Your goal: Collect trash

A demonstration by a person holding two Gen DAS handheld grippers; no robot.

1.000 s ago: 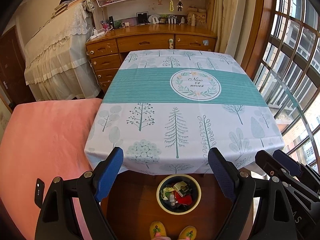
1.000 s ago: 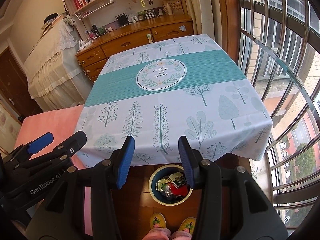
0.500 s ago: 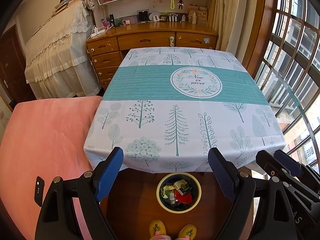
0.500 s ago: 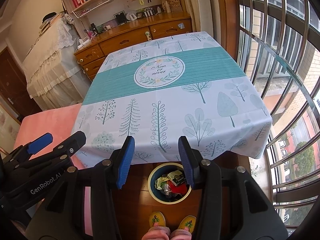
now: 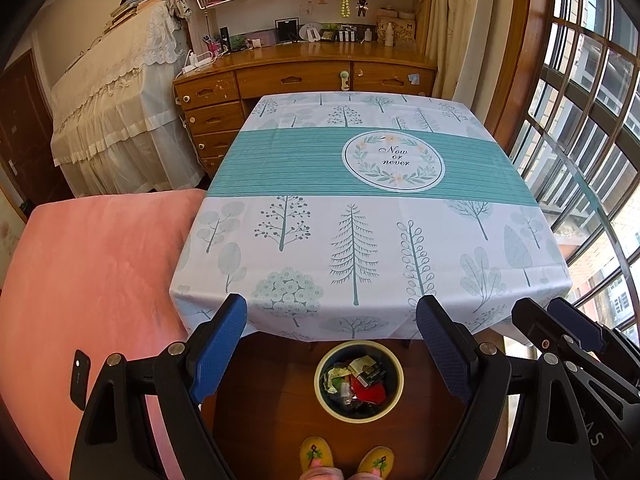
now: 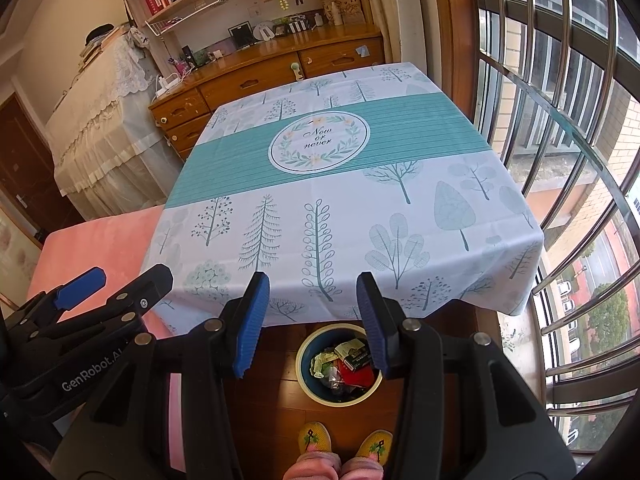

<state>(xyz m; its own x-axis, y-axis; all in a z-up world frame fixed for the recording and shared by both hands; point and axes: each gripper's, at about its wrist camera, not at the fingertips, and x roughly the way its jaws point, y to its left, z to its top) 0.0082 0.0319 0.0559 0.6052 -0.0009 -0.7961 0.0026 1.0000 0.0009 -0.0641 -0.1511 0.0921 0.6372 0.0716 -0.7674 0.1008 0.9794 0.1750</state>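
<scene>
A round trash bin [image 5: 320, 376] with a cream rim stands on the wooden floor just under the table's near edge. Crumpled wrappers and a red scrap [image 5: 366, 390] lie inside it. The table [image 5: 360, 240] wears a tree-print cloth with a teal band, and nothing lies on top. My left gripper [image 5: 331, 308] hangs open above the bin with nothing between its blue pads. In the right wrist view the same bin [image 6: 305, 364] shows between the fingers of my right gripper [image 6: 313, 284], which is open and holds nothing.
A pink-covered bed [image 5: 92, 264] adjoins the table's left side. Window bars [image 6: 580, 160] run along the right. A wooden desk with drawers [image 5: 296, 80] stands behind the table. A person's yellow slippers [image 5: 316, 452] sit just in front of the bin.
</scene>
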